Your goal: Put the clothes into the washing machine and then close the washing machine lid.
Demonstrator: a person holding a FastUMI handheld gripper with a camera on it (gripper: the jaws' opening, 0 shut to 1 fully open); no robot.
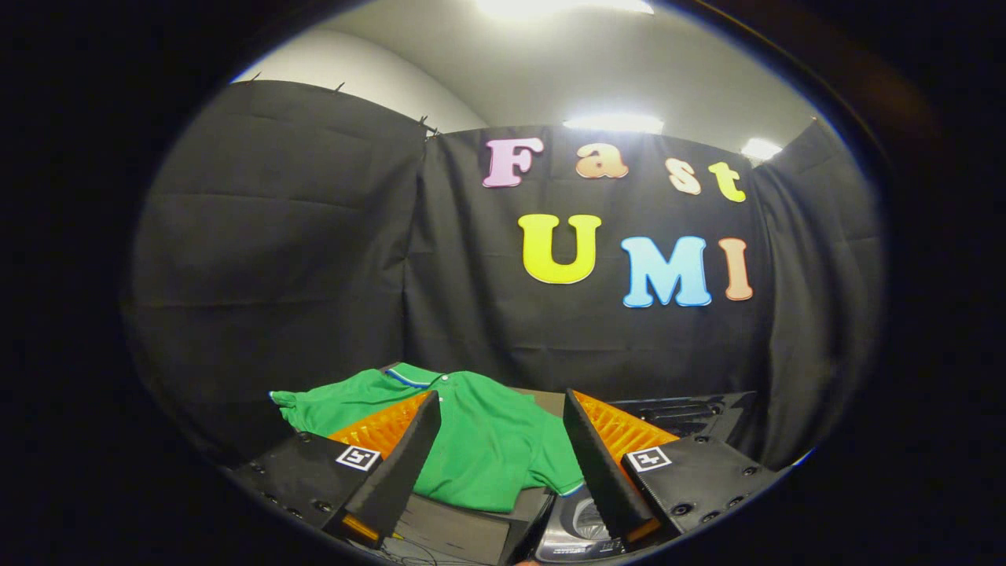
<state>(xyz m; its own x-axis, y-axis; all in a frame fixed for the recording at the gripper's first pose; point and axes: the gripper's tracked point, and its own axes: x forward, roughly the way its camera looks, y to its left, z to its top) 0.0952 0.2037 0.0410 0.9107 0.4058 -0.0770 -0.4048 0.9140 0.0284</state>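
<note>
My claw [499, 413] is spread wide, holding nothing, its two fingers framing the green polo shirt [479, 448] that lies just ahead of them. The shirt is spread flat on a dark bench [464, 523], collar pointing away from me, one sleeve out to the left and the nearer hem draped toward the bench's front edge. Below the right finger I can make out what looks like the washing machine [578, 523], its pale rim showing, though I cannot tell whether the lid is up. Beyond the shirt stands a dark ribbed panel [676, 413], then the black cloth wall.

My worry: pinching only a thin fold would let the cloth slip free mid-lift. A trailing sleeve could also snag on the bench edge or hang over the machine's rim and block the lid.
</note>
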